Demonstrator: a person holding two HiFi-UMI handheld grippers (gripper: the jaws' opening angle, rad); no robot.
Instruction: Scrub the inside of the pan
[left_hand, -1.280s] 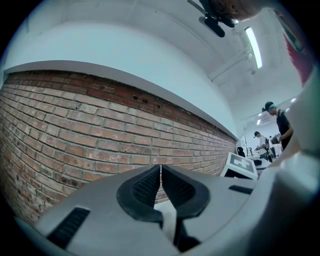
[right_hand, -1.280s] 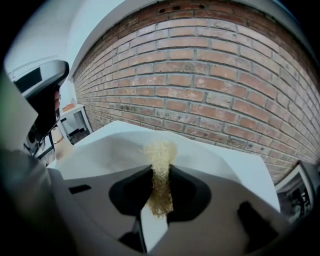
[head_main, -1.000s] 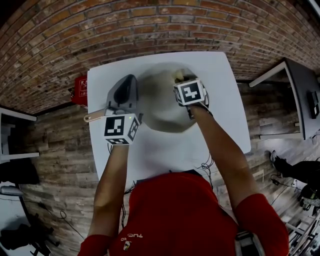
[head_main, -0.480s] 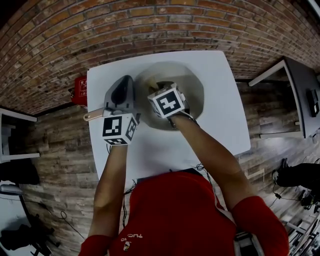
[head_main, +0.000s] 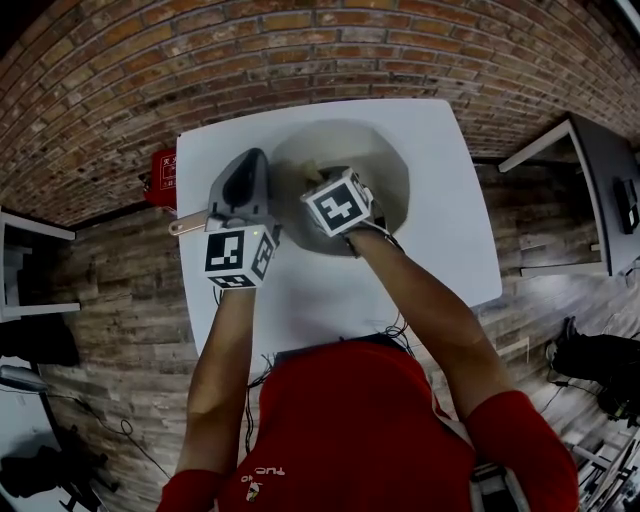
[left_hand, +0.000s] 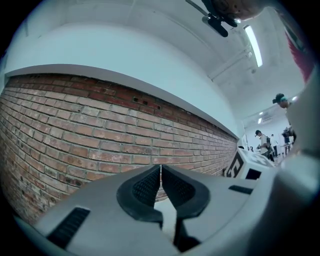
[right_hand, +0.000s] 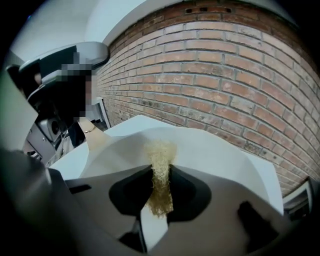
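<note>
A cream pan (head_main: 385, 165) sits on the white table (head_main: 440, 250), its wooden handle (head_main: 183, 226) sticking out to the left. My right gripper (head_main: 320, 182) is inside the pan near its left side, shut on a yellow fibrous scrubber (right_hand: 160, 165). In the right gripper view the scrubber pokes out past my right gripper (right_hand: 161, 185) against the pan's pale wall (right_hand: 215, 150). My left gripper (head_main: 250, 162) lies over the handle end of the pan. In the left gripper view my left gripper (left_hand: 161, 175) is shut, with nothing seen between its pads.
The brick wall (head_main: 330, 50) runs just behind the table. A red object (head_main: 160, 178) stands on the floor by the table's left edge. A dark desk (head_main: 600, 190) is off to the right. People stand far off (left_hand: 262, 142).
My right gripper swept with the scrubber from the pan's far right to its left side, then barely shifted in the last half second. The left gripper stayed put.
</note>
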